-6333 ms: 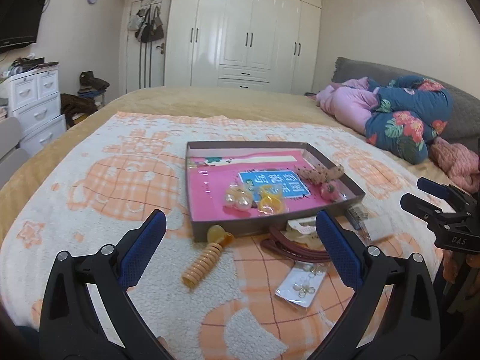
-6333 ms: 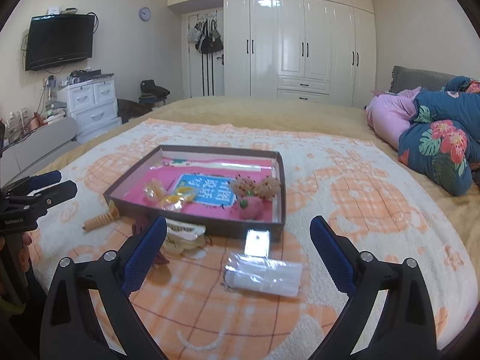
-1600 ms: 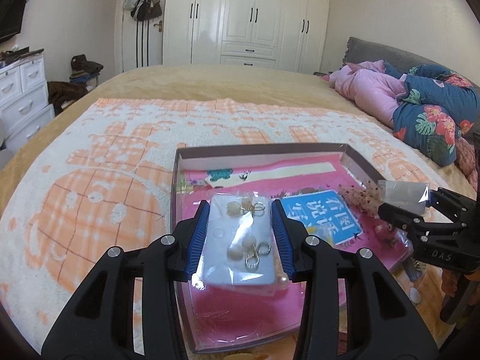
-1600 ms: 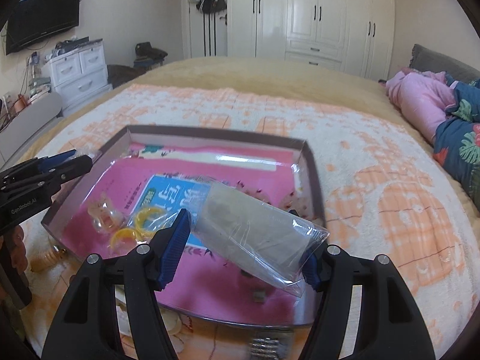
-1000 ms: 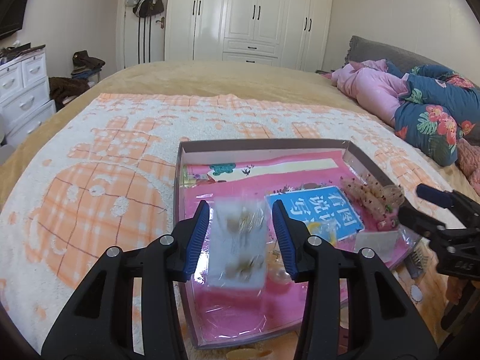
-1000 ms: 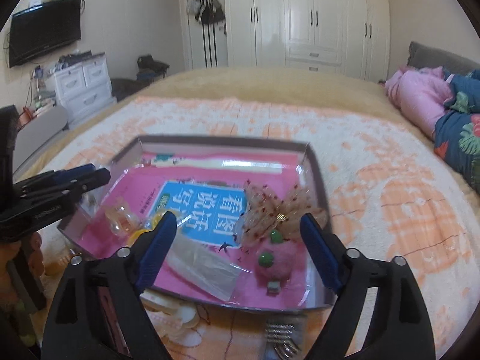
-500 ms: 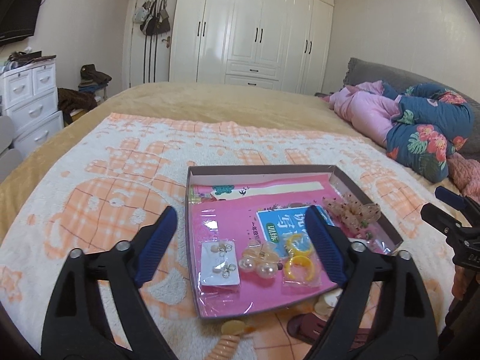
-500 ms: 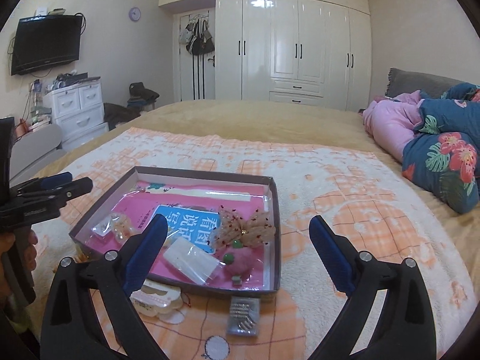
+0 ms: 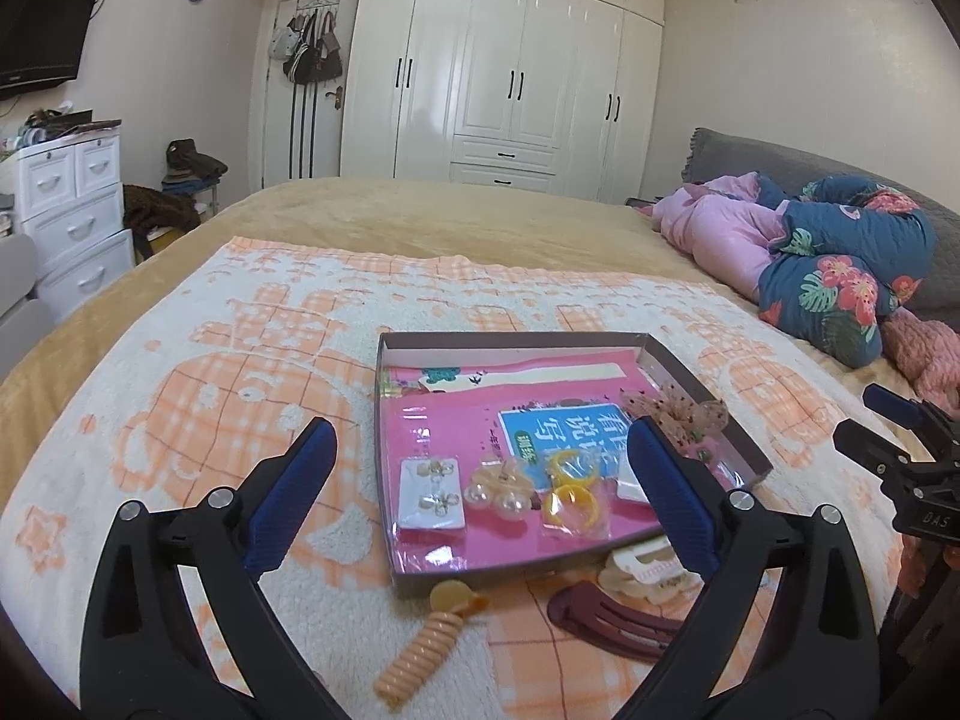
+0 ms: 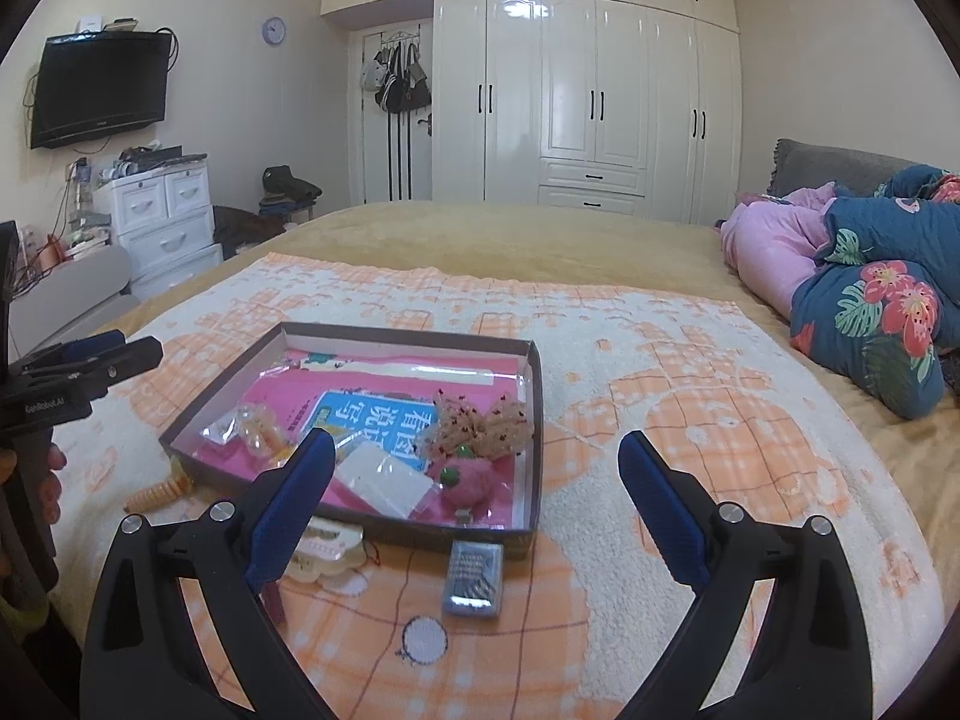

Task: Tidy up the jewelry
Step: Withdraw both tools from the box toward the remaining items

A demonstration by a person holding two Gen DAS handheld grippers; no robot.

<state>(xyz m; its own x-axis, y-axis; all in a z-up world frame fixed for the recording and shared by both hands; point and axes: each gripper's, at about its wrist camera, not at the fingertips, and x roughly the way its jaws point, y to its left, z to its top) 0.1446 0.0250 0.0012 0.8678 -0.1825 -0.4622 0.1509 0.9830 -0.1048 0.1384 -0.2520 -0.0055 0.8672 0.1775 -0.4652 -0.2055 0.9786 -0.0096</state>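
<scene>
Left gripper (image 9: 480, 468) is seen spread wide w/ nothing between the pads, jaws just opened further. Right gripper (image 10: 477, 468) is likewise held wide & empty. The earring card (image 9: 433, 493) is laid flat in the tray (image 9: 510, 341), near its front left corner, beside the bead clip (image 9: 501, 489). The clear packet (image 10: 384, 485) is laid in the tray's front part, next to the pink pom-pom (image 10: 467, 479).

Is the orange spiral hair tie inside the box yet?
No, the orange spiral hair tie lies on the blanket just outside the box's near wall.
</scene>
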